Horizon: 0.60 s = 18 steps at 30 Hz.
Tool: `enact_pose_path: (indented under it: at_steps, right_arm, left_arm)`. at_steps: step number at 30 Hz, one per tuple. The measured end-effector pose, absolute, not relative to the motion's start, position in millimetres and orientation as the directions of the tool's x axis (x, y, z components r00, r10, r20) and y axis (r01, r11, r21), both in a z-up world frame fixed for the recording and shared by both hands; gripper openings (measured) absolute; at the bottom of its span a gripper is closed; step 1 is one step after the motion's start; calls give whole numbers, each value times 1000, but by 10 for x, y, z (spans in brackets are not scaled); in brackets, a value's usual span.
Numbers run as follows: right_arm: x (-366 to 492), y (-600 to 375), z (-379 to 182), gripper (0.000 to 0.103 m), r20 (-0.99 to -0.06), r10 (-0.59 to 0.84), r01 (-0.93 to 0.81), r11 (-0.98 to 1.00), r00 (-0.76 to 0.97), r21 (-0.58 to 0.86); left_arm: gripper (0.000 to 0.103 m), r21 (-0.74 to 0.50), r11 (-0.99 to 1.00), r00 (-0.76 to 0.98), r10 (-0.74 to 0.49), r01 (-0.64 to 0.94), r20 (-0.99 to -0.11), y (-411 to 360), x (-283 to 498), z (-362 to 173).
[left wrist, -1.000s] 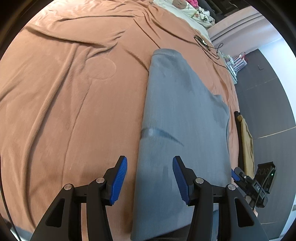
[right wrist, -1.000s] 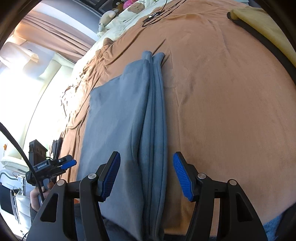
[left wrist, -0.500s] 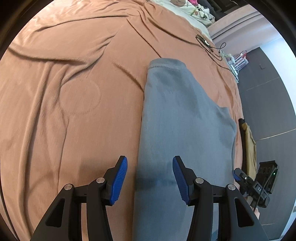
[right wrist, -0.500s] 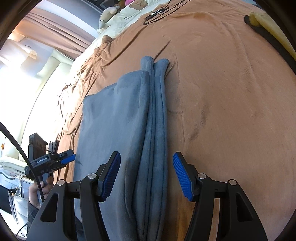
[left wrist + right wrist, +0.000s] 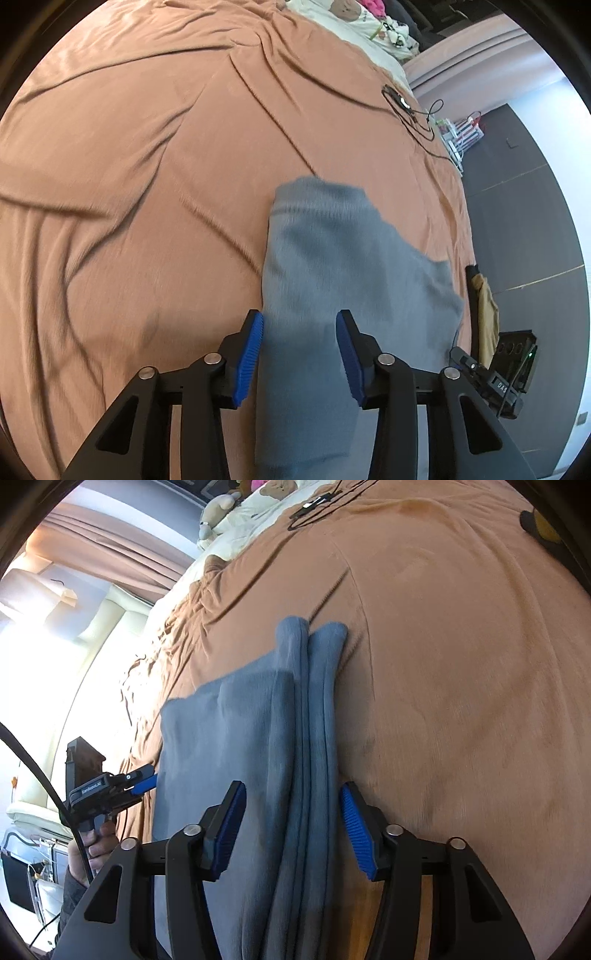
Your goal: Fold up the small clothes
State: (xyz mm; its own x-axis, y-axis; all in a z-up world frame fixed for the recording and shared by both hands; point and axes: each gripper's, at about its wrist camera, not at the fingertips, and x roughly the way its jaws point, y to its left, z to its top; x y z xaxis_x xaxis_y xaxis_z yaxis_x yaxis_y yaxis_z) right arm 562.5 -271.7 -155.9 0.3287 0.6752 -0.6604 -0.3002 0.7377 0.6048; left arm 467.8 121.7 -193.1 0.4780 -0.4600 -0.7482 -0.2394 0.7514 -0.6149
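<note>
One wide bed (image 5: 147,166) fills both views, covered in a rust-brown ribbed blanket, and your blue-grey garment (image 5: 332,266) lies on it lengthwise, running away from you toward a narrower rounded end. In the right wrist view the same garment (image 5: 229,760) shows a flat panel on its left and, along its right edge, several stacked folds lying together like thick cords. Judging by how it drapes and how the layers slump, it is a soft, light knit with no stiffness, so expect it to sag and to drag on the blanket's nap rather than slide. You would do best to pinch through all the layers at the near edge, each side at a corner, so the stacked folds do not peel apart as you lift. Your left tool (image 5: 299,350) is spread, its blue pads either side of the garment's left edge, with nothing pinched. Your right tool (image 5: 291,830) is likewise spread, straddling the bundled folds without closing on them. As for writing, the body of the left tool carries small white lettering in the right wrist view, too small to read with confidence; no label shows on the garment itself.
</note>
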Motion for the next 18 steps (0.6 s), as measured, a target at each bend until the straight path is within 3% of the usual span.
enact_pose_path:
  at_steps: [4,18]
  right_arm:
    - [5731,-2709,-1628,40,-651,688,-301,726,320,619]
    - [5972,-2542,-1680,40,-653,690,-306,724,311,619]
  left_arm:
    - [34,-624,745,491,-463,-237,-738,1281,4840,-1931]
    - [33,-662,699,485,-496,-270,-720,1381,5184,-2185]
